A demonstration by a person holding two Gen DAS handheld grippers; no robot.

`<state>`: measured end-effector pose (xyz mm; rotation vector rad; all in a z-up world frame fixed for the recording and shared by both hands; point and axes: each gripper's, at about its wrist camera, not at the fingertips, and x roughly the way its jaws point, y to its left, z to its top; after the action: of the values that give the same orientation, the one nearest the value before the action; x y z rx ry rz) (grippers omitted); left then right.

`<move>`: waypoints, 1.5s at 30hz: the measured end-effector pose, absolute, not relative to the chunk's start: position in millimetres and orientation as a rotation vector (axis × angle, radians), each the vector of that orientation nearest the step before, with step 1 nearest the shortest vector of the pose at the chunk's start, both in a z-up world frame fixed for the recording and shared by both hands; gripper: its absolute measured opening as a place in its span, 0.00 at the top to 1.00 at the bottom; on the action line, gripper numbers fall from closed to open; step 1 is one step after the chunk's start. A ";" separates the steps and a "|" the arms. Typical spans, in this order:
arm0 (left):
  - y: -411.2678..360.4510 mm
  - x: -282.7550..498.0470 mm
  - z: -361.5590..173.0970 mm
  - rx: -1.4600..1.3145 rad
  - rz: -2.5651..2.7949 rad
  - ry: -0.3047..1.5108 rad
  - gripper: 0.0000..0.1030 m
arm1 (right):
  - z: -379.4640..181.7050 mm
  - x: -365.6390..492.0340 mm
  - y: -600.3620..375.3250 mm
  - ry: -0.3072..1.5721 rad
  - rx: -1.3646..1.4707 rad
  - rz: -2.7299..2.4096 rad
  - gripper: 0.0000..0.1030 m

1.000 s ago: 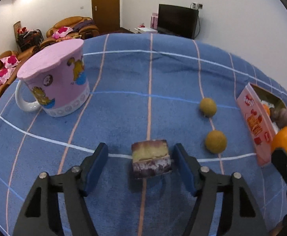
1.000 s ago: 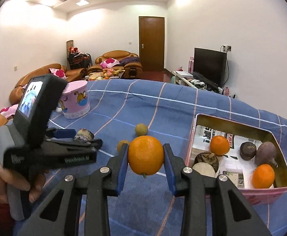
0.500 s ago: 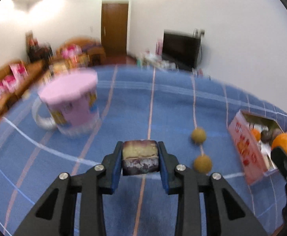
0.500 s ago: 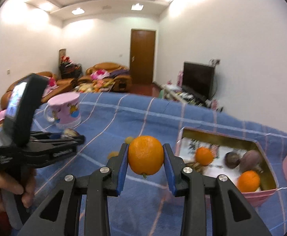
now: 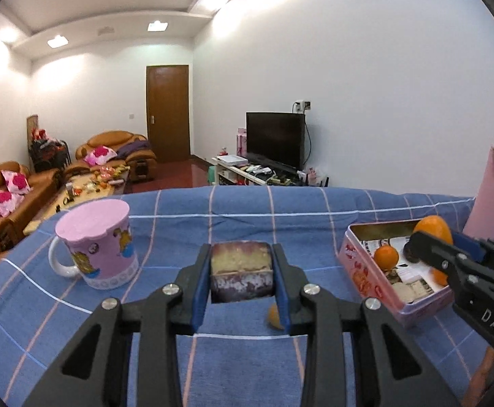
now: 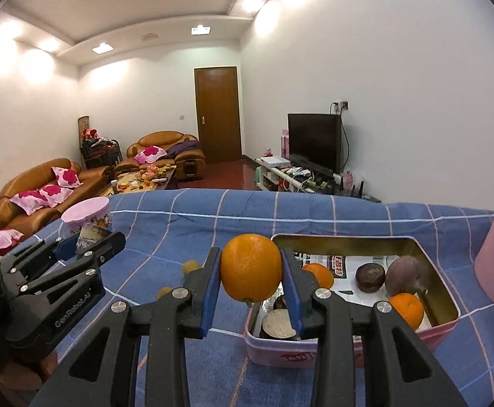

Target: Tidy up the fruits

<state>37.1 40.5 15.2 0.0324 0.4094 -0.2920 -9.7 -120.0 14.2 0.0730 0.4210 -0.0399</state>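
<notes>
Right wrist view is showing the right gripper clamping an orange just beside the pink tin, seemingly for dropping in, while the left gripper is squeezing a cut fruit chunk above the cloth.

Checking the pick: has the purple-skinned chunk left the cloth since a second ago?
Yes. The chunk, clamped in the left gripper, went up off the blue cloth.
</notes>
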 end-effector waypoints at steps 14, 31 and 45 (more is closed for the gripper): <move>8.6 19.5 12.4 0.076 -0.223 0.368 0.66 | 10.5 -24.4 -140.9 0.448 0.065 -0.033 0.65; 94.5 46.0 0.2 -0.132 -0.187 0.550 0.68 | 22.3 -37.1 -172.3 0.418 0.123 -0.023 0.65; 4.1 97.8 -21.7 -0.036 -0.179 0.750 0.47 | 24.1 -39.1 -174.0 0.410 0.125 -0.022 0.65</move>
<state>97.8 4.1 -21.7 -0.0363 0.7499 -0.1787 -39.1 -174.0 24.1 0.1245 0.4100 -0.0222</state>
